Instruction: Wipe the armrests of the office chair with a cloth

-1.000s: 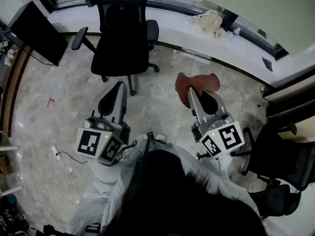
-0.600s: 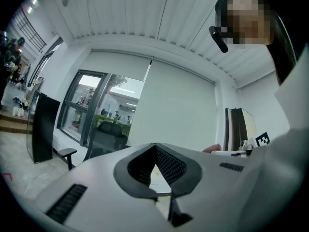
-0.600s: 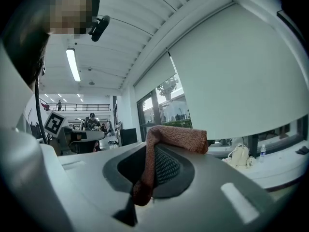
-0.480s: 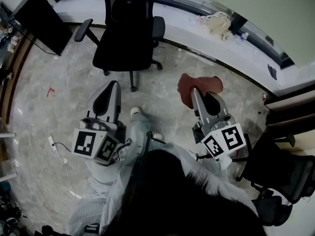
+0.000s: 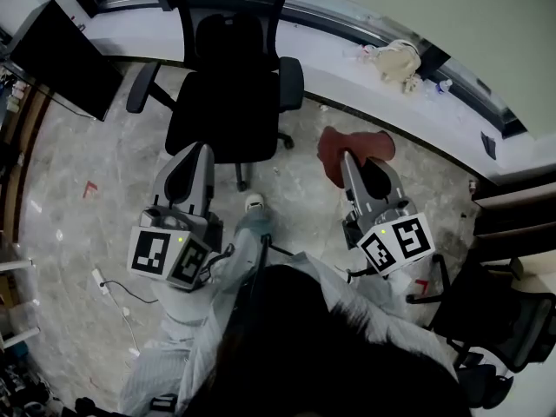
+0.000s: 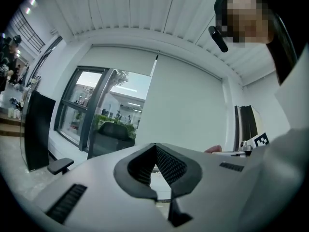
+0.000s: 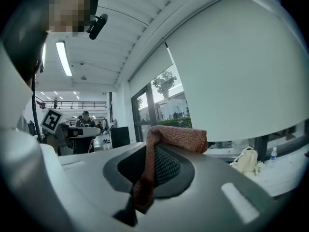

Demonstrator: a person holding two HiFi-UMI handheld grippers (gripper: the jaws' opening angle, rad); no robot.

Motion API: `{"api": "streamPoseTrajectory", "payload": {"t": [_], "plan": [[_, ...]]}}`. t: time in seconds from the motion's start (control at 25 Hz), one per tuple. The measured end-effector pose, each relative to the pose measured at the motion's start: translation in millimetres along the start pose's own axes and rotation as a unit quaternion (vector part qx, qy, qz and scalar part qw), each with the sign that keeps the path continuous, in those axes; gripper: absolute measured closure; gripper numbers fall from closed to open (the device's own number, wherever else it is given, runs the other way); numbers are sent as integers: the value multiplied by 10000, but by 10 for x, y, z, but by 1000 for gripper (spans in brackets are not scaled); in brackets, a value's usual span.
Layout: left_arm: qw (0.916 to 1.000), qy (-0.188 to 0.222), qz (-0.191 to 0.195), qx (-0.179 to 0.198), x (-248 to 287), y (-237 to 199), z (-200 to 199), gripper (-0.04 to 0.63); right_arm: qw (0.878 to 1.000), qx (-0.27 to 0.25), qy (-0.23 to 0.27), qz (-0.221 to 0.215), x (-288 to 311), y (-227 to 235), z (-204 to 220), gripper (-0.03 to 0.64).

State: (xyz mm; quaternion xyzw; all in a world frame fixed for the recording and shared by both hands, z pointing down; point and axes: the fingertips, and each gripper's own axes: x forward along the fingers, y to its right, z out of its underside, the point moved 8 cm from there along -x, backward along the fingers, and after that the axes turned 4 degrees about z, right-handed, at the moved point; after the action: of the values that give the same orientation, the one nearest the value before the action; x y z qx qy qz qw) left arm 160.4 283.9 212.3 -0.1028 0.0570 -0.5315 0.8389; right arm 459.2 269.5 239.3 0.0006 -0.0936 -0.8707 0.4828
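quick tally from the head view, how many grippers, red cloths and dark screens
grippers: 2 (left gripper, right gripper)
red cloth: 1
dark screen: 1
total: 4

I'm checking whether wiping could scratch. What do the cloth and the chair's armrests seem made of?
The cloth looks like reddish-brown terry or microfibre: nubby matte pile, draping limply from the right gripper. The armrests look like black matte plastic or firm foam: smooth dull pads, too small to tell which.
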Motion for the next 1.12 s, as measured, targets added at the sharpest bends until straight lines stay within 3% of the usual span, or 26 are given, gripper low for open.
{"api": "streamPoseTrajectory", "payload": {"t": [0.32, 0.48, 0.8, 0.96, 1.12], "plan": [[9989, -256, 380, -71, 1194, -983, -254, 592, 9989, -57, -272, 387, 1521, 469, -39, 589], [9982, -467, 331, -173, 1595, -1332, -140, 592, 9977, -20, -495, 467, 2076, 735, 54, 589], [9968, -679, 71, -423, 2010, -1644, 69, 592, 9917, -193, -1158, 524, 2844, 1357, 395, 591], [9948, -823, -297, -514, 1992, -1848, 239, 592, 9839, -756, -1545, 486, 3424, 1779, 707, 591], [9894, -1021, -785, -678, 1841, -2074, 386, 592, 9676, -1437, -2058, 261, 4152, 2067, 1143, 591]]}}
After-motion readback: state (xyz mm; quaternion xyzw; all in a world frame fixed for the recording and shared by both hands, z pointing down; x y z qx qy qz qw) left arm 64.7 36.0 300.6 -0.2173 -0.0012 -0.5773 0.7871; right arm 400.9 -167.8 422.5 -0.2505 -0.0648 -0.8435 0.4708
